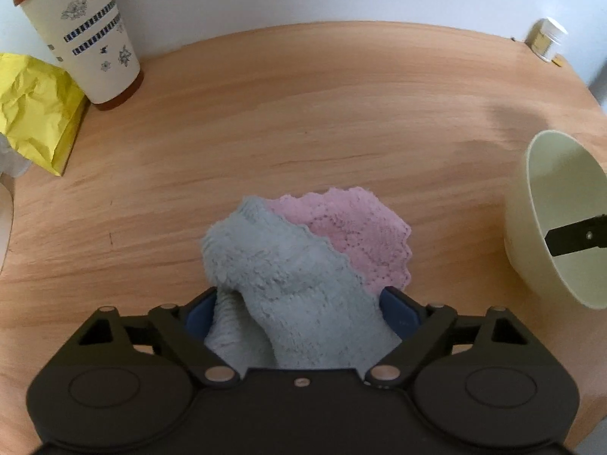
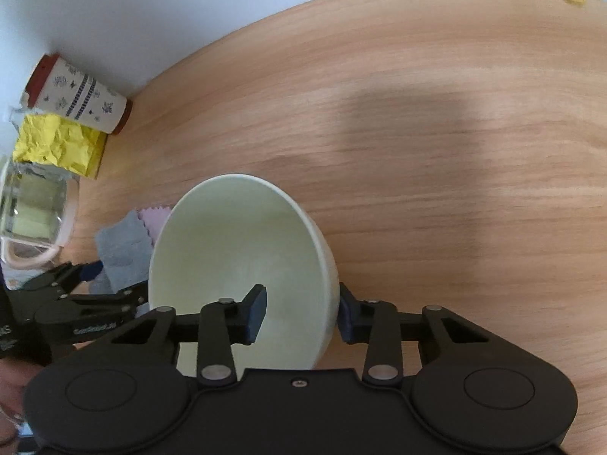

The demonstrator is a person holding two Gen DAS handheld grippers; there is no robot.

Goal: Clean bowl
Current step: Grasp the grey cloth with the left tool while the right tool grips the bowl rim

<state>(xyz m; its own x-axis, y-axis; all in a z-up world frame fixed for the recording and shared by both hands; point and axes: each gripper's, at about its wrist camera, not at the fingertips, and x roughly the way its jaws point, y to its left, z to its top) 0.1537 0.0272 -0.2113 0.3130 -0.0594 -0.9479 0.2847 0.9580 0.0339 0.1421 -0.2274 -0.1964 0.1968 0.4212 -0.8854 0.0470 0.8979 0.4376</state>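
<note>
Left claw (image 1: 299,303) grips the cloth (image 1: 296,284); right claw (image 2: 301,311) clamps the tilted bowl (image 2: 235,250)

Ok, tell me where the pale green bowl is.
The pale green bowl is tipped on its side, clamped by its rim in the right tongs, above the wooden table, right of the grey-and-pink cloth.

White lettering is printed on the black plastic body of the left gripper (image 2: 91,265), just beside the pale green bowl (image 2: 235,250), but is too blurred to be read.

Soft dim light, broad shadow on table (image 2: 417,121), fisheye warp at edges, slight blur.
</note>
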